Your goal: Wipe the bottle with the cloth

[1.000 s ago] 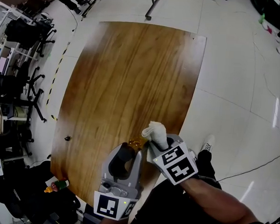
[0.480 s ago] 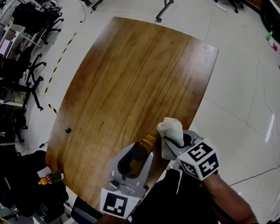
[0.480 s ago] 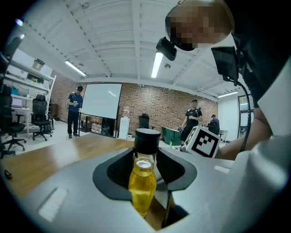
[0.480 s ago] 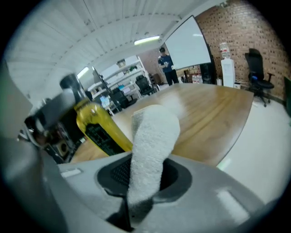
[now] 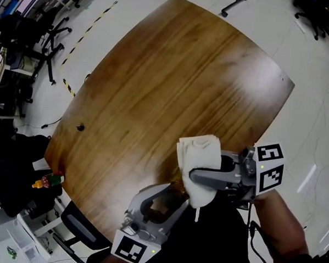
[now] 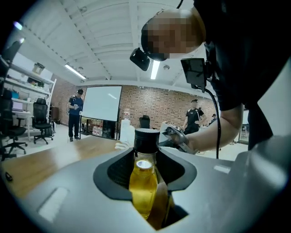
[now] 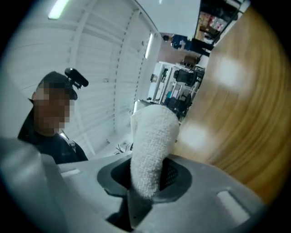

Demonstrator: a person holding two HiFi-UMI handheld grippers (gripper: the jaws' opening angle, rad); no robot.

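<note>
Left gripper (image 5: 162,203) jaws are clamped on the bottle (image 6: 142,189) above the desk's (image 5: 172,84) near edge. Right gripper (image 7: 148,176) jaws pinch the cloth (image 7: 153,139), just beside the bottle.

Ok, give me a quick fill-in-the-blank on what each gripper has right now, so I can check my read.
The left gripper is shut on a bottle of ____ liquid.
The bottle's cap is ____.
The right gripper is shut on a ____ cloth.
Missing words: yellow; black; white.
</note>
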